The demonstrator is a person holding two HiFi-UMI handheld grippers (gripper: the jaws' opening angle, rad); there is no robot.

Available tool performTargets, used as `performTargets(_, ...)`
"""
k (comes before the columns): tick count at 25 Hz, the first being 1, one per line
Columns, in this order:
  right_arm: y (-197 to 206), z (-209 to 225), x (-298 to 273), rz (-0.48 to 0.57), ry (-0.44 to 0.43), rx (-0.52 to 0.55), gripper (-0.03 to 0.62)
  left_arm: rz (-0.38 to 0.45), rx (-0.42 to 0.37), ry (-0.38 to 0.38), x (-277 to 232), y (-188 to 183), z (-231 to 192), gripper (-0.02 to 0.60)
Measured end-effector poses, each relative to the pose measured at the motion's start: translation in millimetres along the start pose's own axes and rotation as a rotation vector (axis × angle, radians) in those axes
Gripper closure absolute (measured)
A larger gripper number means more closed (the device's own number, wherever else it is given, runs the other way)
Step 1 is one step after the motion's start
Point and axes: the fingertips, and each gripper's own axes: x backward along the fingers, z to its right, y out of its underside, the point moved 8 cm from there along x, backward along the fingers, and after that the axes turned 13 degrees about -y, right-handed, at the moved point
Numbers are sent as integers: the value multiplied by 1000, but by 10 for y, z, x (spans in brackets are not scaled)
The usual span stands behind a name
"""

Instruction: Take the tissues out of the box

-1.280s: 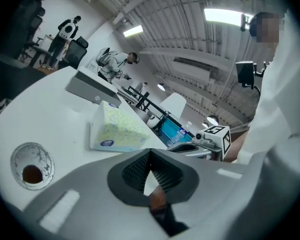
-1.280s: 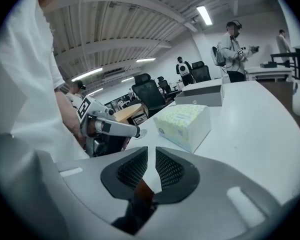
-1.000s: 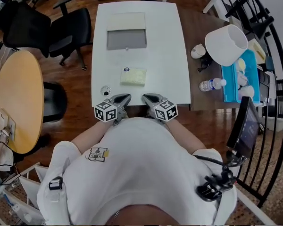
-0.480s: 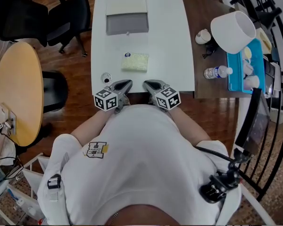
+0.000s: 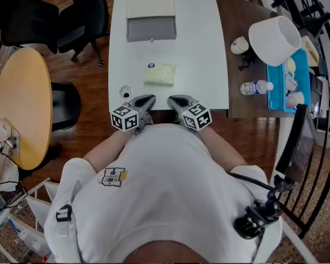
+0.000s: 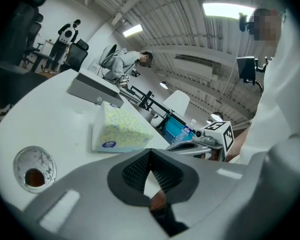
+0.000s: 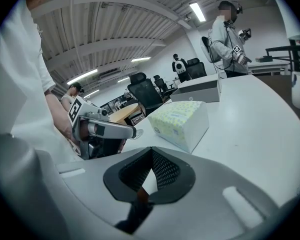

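Standing at the near edge of a white table (image 5: 209, 48), a person in a white top holds two grippers side by side over the table's edge, neither of them at work on anything. At far left is a round wooden table (image 5: 22, 103) with black chairs near it (no part of the job). A small round dish (image 5: 125, 92) sits on the white table near its left corner. Just beside the dish, the left gripper (image 5: 149, 99) is closed on nothing, its pads meeting at the tips. The tissue box (image 5: 159, 74) lies flat ahead of both grippers, near the table's middle and apart from them. It is pale yellow-green with a blue oval label on one end. A grey tray (image 5: 151, 29) lies well beyond it. The right gripper (image 5: 172, 99) is likewise closed and empty. On a darker side table at far right are a bottle (image 5: 256, 87) and a blue tray (image 5: 275, 87).

The box looks light and soft-sided, so it would likely slide or lift off the smooth table when a tissue is pulled. One gripper would do well to pin it by a side wall. The tissues should be thin, limp and easy to tear. The best hold is probably a gentle pinch on the top sheet at the opening, which no view shows plainly.
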Motion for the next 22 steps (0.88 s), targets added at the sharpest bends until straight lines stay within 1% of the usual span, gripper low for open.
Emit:
performTargets(4,23,-26,-15,-12,-11,8,594,-5,4,-5,25,31,16,581)
performTargets(22,-2,-20,-9,5,-16,5,594,1,2,-14,40,5,22,581)
